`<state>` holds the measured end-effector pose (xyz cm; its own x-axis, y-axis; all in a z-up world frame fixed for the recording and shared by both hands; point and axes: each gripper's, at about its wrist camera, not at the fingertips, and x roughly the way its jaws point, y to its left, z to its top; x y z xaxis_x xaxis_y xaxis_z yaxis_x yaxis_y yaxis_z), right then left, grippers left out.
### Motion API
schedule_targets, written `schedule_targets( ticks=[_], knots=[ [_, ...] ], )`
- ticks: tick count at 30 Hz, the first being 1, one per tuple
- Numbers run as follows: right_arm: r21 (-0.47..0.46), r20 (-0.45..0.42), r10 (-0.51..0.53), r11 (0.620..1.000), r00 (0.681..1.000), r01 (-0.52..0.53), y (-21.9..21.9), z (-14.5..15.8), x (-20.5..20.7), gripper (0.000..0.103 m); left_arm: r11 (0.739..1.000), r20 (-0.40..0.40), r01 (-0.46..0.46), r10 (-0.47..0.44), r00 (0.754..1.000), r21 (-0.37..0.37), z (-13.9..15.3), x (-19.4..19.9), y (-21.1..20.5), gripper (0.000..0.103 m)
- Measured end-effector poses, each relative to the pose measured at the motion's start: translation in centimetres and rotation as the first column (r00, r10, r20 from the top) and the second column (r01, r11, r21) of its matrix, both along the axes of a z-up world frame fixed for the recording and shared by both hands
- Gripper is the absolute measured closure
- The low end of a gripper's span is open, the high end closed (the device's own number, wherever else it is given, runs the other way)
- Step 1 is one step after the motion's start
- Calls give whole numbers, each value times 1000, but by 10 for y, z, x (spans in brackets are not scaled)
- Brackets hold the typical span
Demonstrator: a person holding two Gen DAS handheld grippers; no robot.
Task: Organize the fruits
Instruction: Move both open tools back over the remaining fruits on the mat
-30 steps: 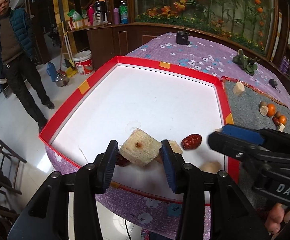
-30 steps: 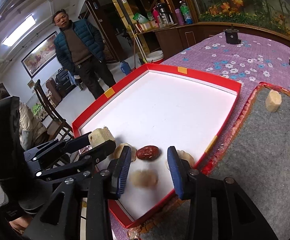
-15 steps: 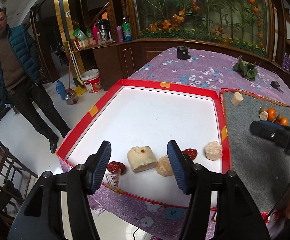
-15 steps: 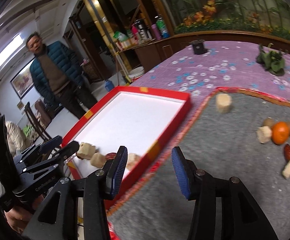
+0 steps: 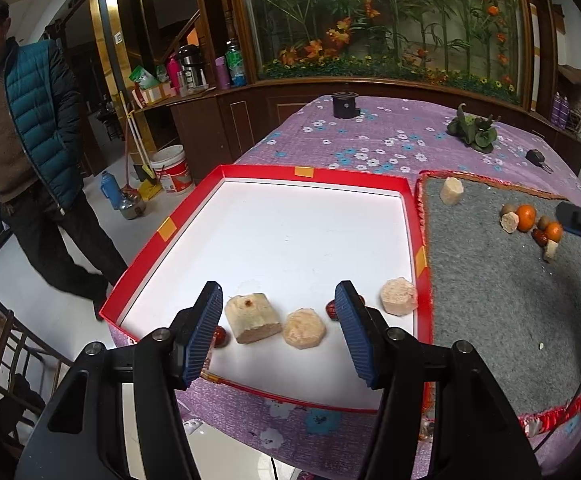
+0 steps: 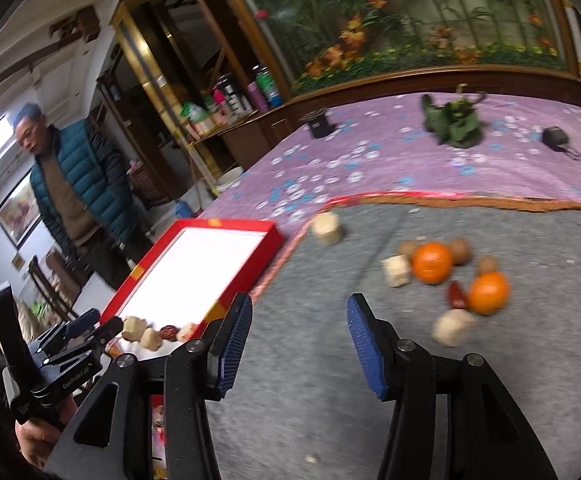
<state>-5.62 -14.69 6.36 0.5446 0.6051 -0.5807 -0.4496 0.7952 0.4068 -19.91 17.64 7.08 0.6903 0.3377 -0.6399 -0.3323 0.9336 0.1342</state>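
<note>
My left gripper (image 5: 280, 332) is open and empty, held back above the near edge of the red-rimmed white tray (image 5: 250, 172). In the tray's near row lie a pale cut chunk (image 5: 252, 317), a second pale piece (image 5: 304, 328), a third pale piece (image 5: 398, 296) and two red dates (image 5: 219, 336), one partly hidden by a finger. My right gripper (image 6: 296, 344) is open and empty over the grey mat (image 6: 310, 400). On the mat lie two oranges (image 6: 431, 262), a red date (image 6: 455, 295), brown round fruits (image 6: 460, 251) and pale chunks (image 6: 452, 327).
The purple flowered tablecloth (image 5: 370, 140) carries a black cup (image 5: 345, 105), a green leafy ornament (image 5: 472, 128) and a black key fob (image 5: 534, 157). A man in a blue jacket (image 5: 18, 128) stands left of the table. A chair (image 5: 6, 360) stands at the near left.
My left gripper opened, set the pale chunk down in the tray and drew back. My right gripper swung right from the tray to over the grey mat.
</note>
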Motion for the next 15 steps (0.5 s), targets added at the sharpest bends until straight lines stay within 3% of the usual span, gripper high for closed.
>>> schedule_targets(
  ticks=[6,15],
  knots=[
    [-21,-24,-92,996,995,92,-44,-8,1,48,1000,-3,20,-20,1000,4,1,-1,-8,46],
    [-81,-50,-145,987,988,141,-75,-21,-6,48,999,7,51,-51,999,2,7,-5,-18,46]
  ],
)
